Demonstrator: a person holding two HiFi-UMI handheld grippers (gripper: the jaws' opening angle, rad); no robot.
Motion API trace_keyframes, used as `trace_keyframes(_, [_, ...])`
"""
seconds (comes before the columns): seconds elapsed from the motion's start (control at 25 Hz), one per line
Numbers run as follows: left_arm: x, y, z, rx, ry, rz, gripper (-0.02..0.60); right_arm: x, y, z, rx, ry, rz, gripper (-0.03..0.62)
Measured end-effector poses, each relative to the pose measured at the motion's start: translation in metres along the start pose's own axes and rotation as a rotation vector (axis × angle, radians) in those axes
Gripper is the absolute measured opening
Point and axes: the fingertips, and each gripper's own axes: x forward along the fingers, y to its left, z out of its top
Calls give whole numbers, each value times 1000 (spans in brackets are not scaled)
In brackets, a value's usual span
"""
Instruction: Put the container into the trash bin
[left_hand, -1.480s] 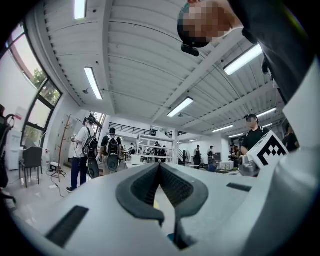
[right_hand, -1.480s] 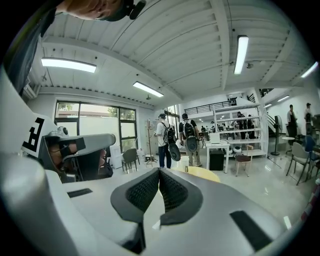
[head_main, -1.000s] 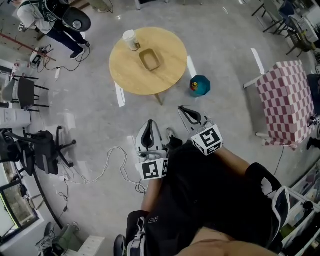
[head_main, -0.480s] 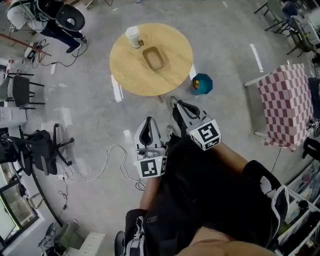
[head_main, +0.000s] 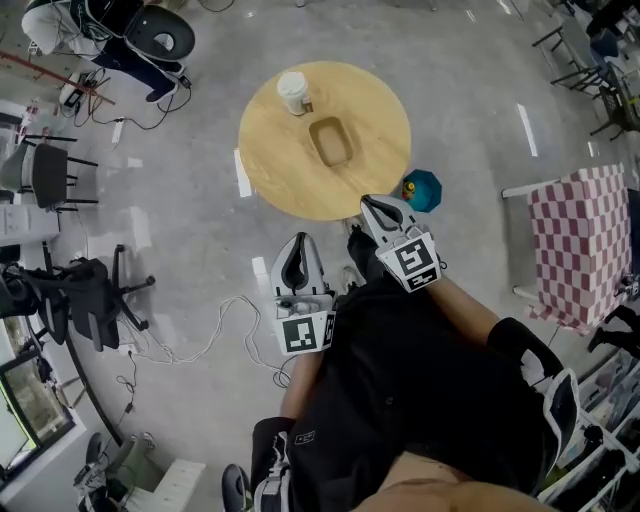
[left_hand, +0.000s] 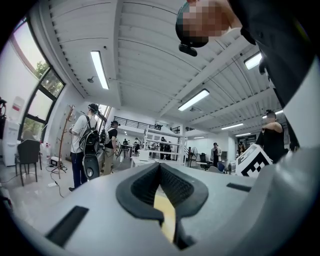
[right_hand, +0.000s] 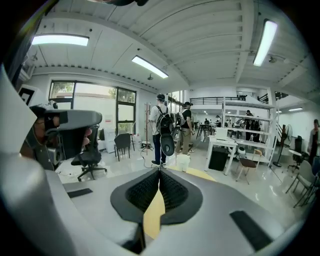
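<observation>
Round wood table (head_main: 290, 170) sits far centre on the grey floor (head_main: 190, 230). Checked cloth (head_main: 580, 245) covers a stand well off to the right. Black office chair (head_main: 85, 300) on the left, with a white cable (head_main: 205, 340) looping on the floor near it. In the right gripper view, two people (right_hand: 161, 127) with backpacks stand beyond the table.

Bin (head_main: 425, 190): teal, on the floor just beside the table's near-right edge. There's a small yellow-red bit at its left rim; can't tell whether it's in the bin or beside it.

Left gripper (head_main: 299, 243): over the floor on the near side of the table, apart from it. Jaws pressed together at the tips, pinching nothing.

Right gripper (head_main: 368, 203): tips overlap the table's near edge in the head view, with the bin just to its right. Jaws closed tip to tip, nothing between them.

Container (head_main: 331, 142): tan, open-top, rectangular, upright at about table centre. Its inside shows only its own tan bottom. Neither gripper touches it.

Cup (head_main: 293, 92): white, at the table's far-left edge, apart from the container. Its top reads plain white and the contents are unreadable.
</observation>
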Motion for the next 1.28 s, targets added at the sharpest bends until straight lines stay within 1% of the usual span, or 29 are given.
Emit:
trace_keyframes(0.16, [34,12,0,-3,4,12,8,36,-24,-11,-67,76,19,26])
trace_keyframes(0.32, [64,18,-2,-10,17,25,9,66,-46,-39,-169,220,69,28])
trace_keyframes(0.4, [77,25,-5,-15,25,33,8,86,-51,-57,-219,294,114,29])
trace_keyframes(0.6, [101,35,-13,-14,57,59,9,126,-49,-114,-368,497,280,29])
trace_keyframes(0.72, [115,36,-16,-16,72,66,9,144,-53,-148,-467,594,335,31])
trace_keyframes(0.84, [128,43,-16,-17,80,71,9,166,-57,-177,-578,665,363,34])
trace_keyframes(0.88, [131,45,-16,-18,85,74,9,172,-58,-187,-611,690,374,44])
trace_keyframes(0.92, [134,47,-16,-21,90,78,8,177,-58,-197,-640,714,387,73])
trace_keyframes(0.96, [136,49,-17,-24,95,83,9,182,-58,-206,-668,733,398,117])
trace_keyframes(1.0, [138,51,-19,-27,101,89,9,186,-59,-214,-694,747,404,126])
trace_keyframes(1.12, [142,57,-23,-34,111,102,8,202,-63,-230,-761,765,400,126])
trace_keyframes(1.28, [147,62,-27,-38,122,117,8,218,-65,-245,-781,784,407,126])
